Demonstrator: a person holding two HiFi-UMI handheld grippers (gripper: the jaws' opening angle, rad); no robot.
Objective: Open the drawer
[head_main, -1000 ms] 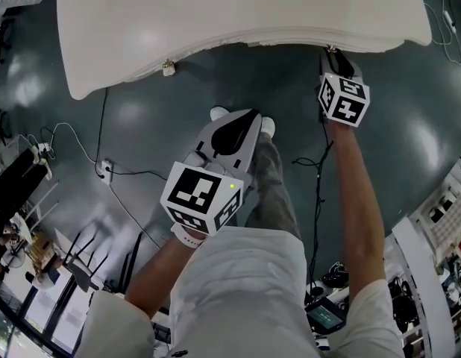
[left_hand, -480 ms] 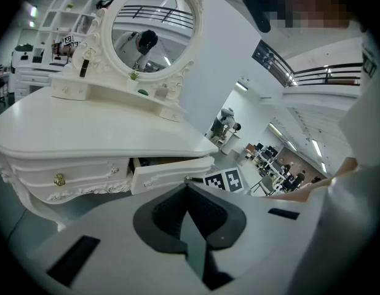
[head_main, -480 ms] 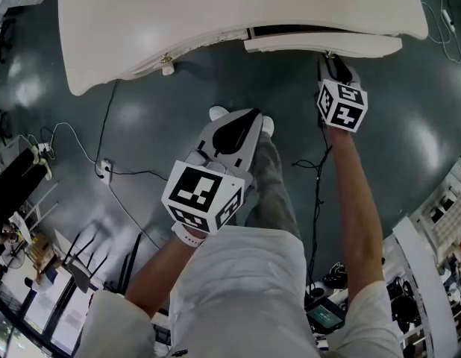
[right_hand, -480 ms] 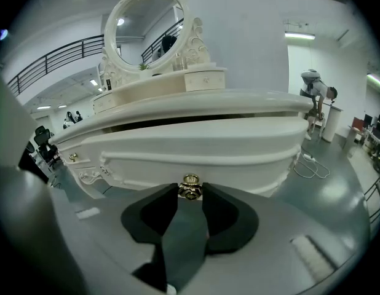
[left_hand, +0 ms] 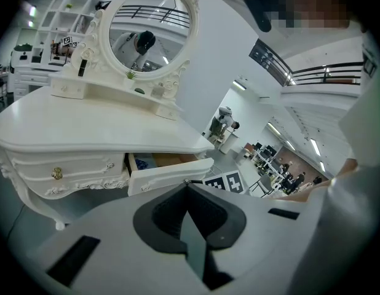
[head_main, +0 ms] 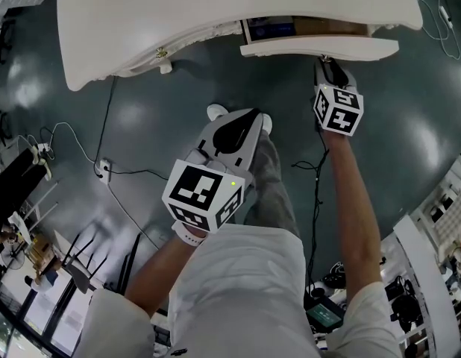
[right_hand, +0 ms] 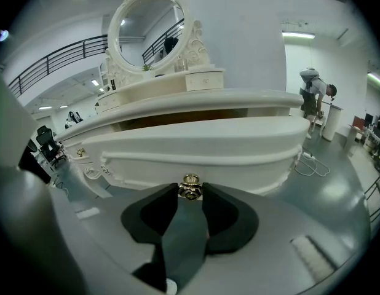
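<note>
Drawer [head_main: 320, 48] sits in the right half of the dressing table [head_main: 215, 6], just under its top, and is partly pulled out. Its long axis runs along the table's front edge. The front panel faces away from the table, towards the person, and it slides straight out from the table front. The gap behind the panel shows a brown floor and something blue at the end nearest the table's middle; can't tell what it is.

The right gripper [head_main: 326, 66] is in front of the table, jaws clamped on the brass knob [right_hand: 190, 188] at mid-panel, with the knob sitting between the pads. The left gripper [head_main: 238, 121] is well off the table front and nearer the person. It points at the table with its jaws pressed together and nothing in them.

The left-hand drawer [left_hand: 67, 171] is flush with the table front. An oval mirror [left_hand: 150, 35] stands upright at the back of the table top.

Diff: a second back the drawer was flush with the table front, no gap. Half a second back there was a thin dark slit. Now the gap is wider and the inside is visible. The right gripper has come away from the table together with the panel, same grip on the knob. The left gripper has barely shifted.
</note>
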